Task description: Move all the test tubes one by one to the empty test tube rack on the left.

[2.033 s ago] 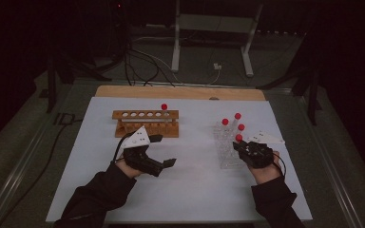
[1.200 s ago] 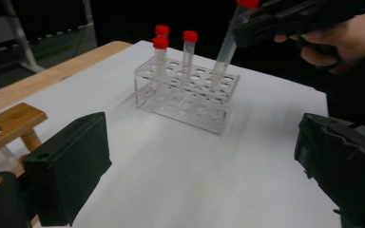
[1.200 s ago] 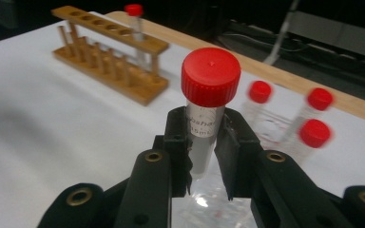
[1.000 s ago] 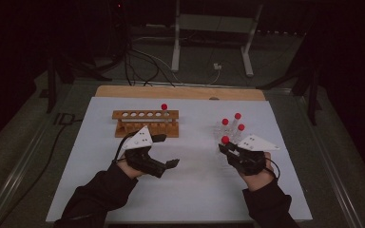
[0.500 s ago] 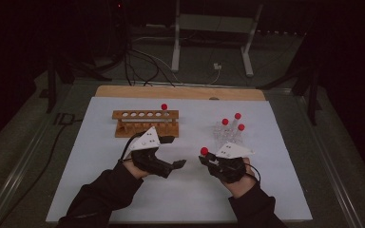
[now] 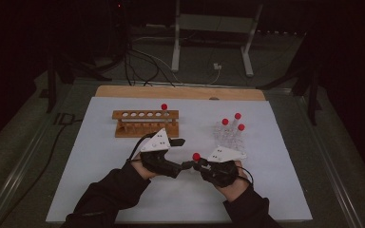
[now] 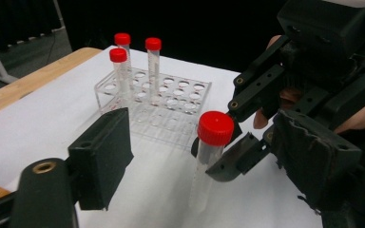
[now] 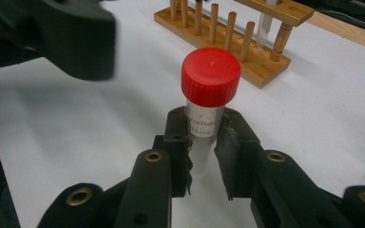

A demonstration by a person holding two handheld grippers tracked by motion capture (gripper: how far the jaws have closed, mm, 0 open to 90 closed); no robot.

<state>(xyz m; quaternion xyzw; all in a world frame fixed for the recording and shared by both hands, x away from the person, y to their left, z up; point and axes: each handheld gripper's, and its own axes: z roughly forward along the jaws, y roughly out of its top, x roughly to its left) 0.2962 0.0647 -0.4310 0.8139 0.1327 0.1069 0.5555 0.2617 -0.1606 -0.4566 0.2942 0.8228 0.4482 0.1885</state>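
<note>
A clear tube with a red cap (image 8: 210, 78) stands upright in my right gripper (image 8: 203, 130), whose jaws are shut on its body below the cap. In the high view the right gripper (image 6: 198, 165) holds this tube (image 6: 196, 156) at the table's front centre. My left gripper (image 6: 182, 153) meets it from the left. In the left gripper view the tube (image 7: 214, 130) stands between the left gripper's (image 7: 202, 142) two jaws, with gaps on both sides. Those jaws have just been closing, with the tube between them untouched.
A wooden rack (image 6: 145, 122) holding one red-capped tube (image 6: 164, 107) stands behind the left hand. A clear plastic rack (image 6: 229, 137) with three red-capped tubes sits behind the right hand. A white mat (image 6: 100, 190) covers the table.
My right gripper has carried the red-capped tube leftward from the clear rack to the left gripper. The left hand shifted slightly right, and its jaws have narrowed around the tube.
</note>
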